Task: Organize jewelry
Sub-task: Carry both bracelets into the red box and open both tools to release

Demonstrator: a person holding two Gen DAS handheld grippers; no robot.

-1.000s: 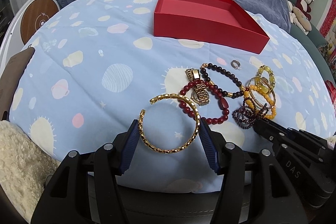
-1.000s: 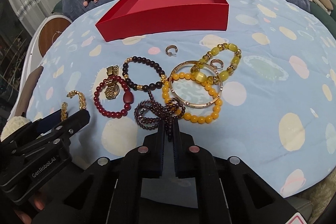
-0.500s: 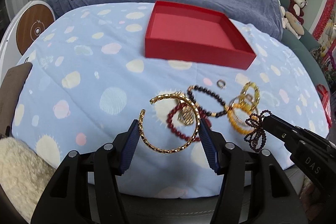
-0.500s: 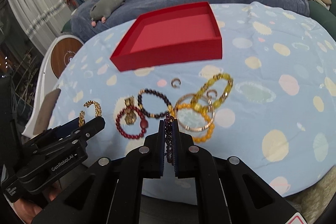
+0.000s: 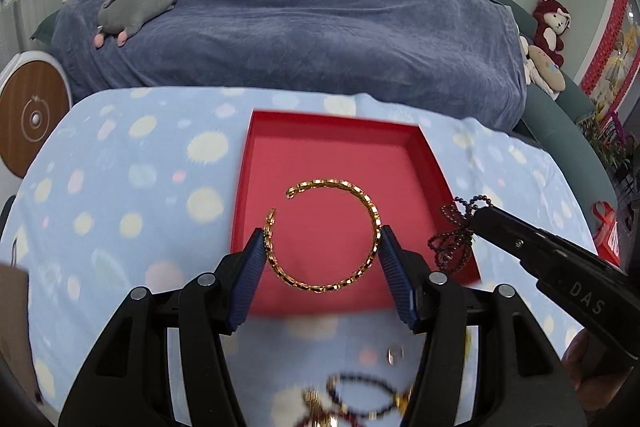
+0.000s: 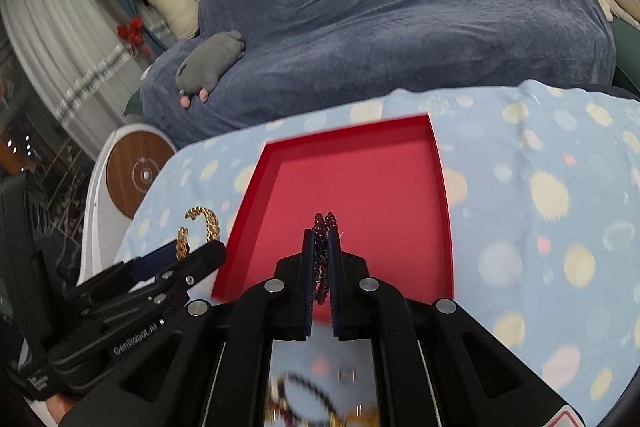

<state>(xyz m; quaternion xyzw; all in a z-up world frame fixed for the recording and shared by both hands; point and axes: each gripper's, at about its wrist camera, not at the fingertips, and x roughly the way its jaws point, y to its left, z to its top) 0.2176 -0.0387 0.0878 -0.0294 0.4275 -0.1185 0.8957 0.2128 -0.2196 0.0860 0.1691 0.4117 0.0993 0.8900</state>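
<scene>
Both grippers had risen over the red box point(image 5: 340, 163): left gripper point(image 5: 322, 247) pinched the gold bangle point(image 5: 360, 199), "DAS"-marked right gripper point(image 6: 321, 255) pinched the dark beads point(image 6: 320, 263); remaining jewelry blurred.

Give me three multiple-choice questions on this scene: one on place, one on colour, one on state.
1. Where is the open gold chain bangle?
A. lying in the tray
B. between the left gripper fingers, above the shallow red cardboard tray
C. on the sofa

2. What colour are the beads of the small-bead strand?
A. dark purple
B. yellow
C. white

3. The right gripper is:
A. wide open
B. shut on the strand
C. out of view

Answers: B, pads touch both sides; A, dark beads; B, pads pinch it.
</scene>
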